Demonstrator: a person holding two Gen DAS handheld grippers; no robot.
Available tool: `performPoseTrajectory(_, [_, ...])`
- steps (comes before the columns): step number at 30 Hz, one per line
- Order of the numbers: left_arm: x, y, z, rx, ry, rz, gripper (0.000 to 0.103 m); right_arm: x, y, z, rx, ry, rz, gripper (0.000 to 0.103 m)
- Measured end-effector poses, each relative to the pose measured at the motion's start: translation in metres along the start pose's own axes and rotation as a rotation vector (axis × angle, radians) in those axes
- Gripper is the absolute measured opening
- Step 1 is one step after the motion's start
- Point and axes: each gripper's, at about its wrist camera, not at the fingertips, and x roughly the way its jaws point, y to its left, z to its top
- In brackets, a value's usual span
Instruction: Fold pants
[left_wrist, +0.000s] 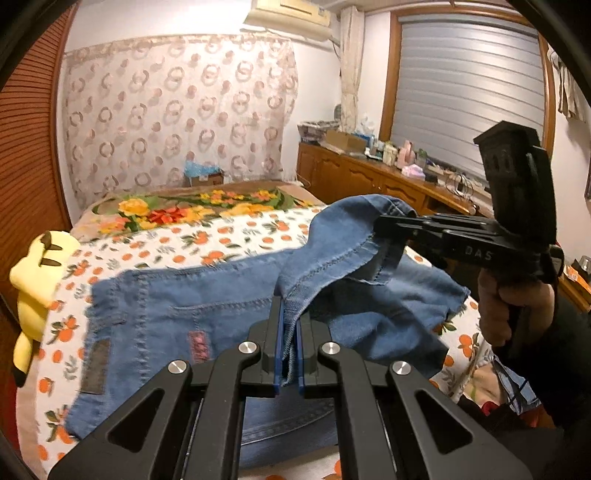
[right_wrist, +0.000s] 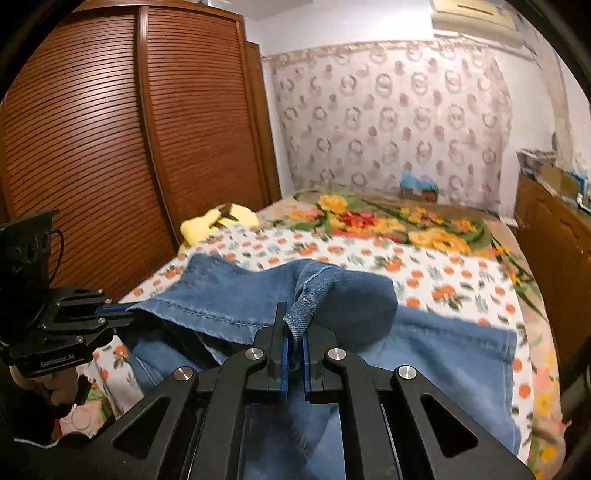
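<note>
Blue denim pants (left_wrist: 177, 306) lie across the bed, waist end with a brown patch at the left. One leg end is lifted off the lower layer. My left gripper (left_wrist: 291, 317) is shut on the stitched hem of that raised leg end. In the same view my right gripper (left_wrist: 382, 225) pinches the hem further right and higher. In the right wrist view the right gripper (right_wrist: 295, 326) is shut on a fold of the hem, and the left gripper (right_wrist: 127, 312) grips the same edge at the left. The rest of the pants (right_wrist: 450, 350) lies flat beneath.
The bed sheet (left_wrist: 236, 240) has an orange-fruit print, with a floral blanket (left_wrist: 177, 210) beyond it. A yellow plush toy (left_wrist: 33, 288) lies at the bed's left edge by a slatted wooden wardrobe (right_wrist: 92, 147). A cluttered wooden sideboard (left_wrist: 388, 177) runs along the right. A hand (left_wrist: 495, 314) holds the right gripper.
</note>
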Motion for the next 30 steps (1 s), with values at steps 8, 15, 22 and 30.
performPoseTrajectory(8, [-0.033, 0.043, -0.005, -0.061, -0.037, 0.078, 0.006, 0.041, 0.022, 0.032, -0.057, -0.021, 0.109, 0.005])
performPoseTrajectory(15, [-0.055, 0.084, -0.025, -0.125, -0.032, 0.137, 0.006, 0.104, 0.049, 0.055, -0.106, 0.024, 0.199, 0.005])
performPoseTrajectory(22, [-0.049, 0.119, -0.048, -0.18, 0.047, 0.182, 0.007, 0.168, 0.075, 0.083, -0.152, 0.107, 0.249, 0.005])
performPoseTrajectory(30, [-0.03, 0.137, -0.067, -0.191, 0.139, 0.238, 0.023, 0.234, 0.093, 0.095, -0.186, 0.213, 0.221, 0.005])
